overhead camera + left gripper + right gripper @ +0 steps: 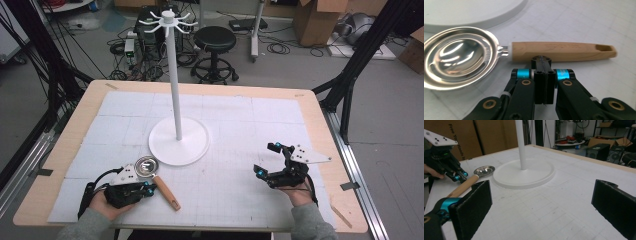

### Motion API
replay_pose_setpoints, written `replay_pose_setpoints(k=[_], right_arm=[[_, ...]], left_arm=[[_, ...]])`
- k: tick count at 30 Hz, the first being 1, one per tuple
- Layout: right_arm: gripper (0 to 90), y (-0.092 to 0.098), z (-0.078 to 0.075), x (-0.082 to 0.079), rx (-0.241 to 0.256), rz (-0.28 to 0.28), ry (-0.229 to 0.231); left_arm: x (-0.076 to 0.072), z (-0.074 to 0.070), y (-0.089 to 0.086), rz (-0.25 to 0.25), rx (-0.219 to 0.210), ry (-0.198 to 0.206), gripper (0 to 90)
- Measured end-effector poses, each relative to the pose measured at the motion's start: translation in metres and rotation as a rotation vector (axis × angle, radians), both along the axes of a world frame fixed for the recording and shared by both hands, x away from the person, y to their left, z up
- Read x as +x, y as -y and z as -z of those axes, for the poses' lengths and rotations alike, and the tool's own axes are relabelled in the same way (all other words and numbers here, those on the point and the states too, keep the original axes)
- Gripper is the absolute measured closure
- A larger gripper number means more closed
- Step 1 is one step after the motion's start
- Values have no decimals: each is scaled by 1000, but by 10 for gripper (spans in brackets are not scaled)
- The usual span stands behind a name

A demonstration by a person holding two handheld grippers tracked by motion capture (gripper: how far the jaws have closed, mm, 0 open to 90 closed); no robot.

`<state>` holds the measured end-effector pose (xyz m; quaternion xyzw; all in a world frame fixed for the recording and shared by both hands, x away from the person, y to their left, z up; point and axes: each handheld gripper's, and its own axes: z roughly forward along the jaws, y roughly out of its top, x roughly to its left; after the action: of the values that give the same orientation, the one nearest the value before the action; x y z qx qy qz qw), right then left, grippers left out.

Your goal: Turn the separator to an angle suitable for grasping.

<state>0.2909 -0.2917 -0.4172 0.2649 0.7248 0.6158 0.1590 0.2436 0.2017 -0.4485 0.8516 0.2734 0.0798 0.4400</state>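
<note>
White gridded matting covers our desk (310, 100), with a stool (215, 42), cables and cardboard boxes on the floor beyond it. At the desk's middle stands a white hook stand (177, 90) on a round base, and we place everything else by it.

Just beside the near left edge of that base lies the strainer spoon (152, 175), its steel bowl nearly touching the base and its wooden handle (559, 51) pointing away from the stand toward us. Our left gripper (543, 60) sits right at the handle's middle, fingers pressed together and holding nothing. Our right gripper (267, 160) hovers well off to the stand's right, fingers (472, 206) spread wide and empty.

We judge this as the approach step, before any grasp. Next, we think, the left fingers must open, straddle the handle and close on it.

Readable writing is scarce: a box in the right gripper view shows "Free Yo… Hands", partly cut off. Stamped lettering on the spoon's rim is too small to read.
</note>
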Motion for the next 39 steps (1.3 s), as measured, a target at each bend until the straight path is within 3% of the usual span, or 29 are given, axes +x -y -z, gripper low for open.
replay_pose_setpoints(k=[2, 4, 8, 12, 18, 25, 31, 35, 39], right_arm=[[22, 0, 0, 1, 0, -5, 4], [21, 0, 1, 2, 2, -2, -3], [21, -1, 1, 2, -5, -8, -7], [22, -2, 1, 1, -7, -3, -8], [21, -3, 2, 1, -17, -14, -11], [22, -4, 2, 2, -19, -18, -11], [22, -6, 3, 2, -31, -29, -13], [22, -7, 4, 2, -35, -33, -16], [21, -6, 3, 1, -30, -28, -18]], left_arm=[[-1, -1, 0, 8, -7, 9, 896], [1, -5, 0, -24, 1, 25, 896], [7, -10, -1, -45, -27, 36, 896], [13, -13, 4, -40, 1, 62, 895], [22, -16, 11, -41, -6, 73, 896], [36, -13, 22, -51, 36, 38, 896], [41, -14, 28, -48, 47, 29, 896], [46, -11, 31, -61, 61, 0, 896], [49, -8, 32, -63, 92, -15, 896]])
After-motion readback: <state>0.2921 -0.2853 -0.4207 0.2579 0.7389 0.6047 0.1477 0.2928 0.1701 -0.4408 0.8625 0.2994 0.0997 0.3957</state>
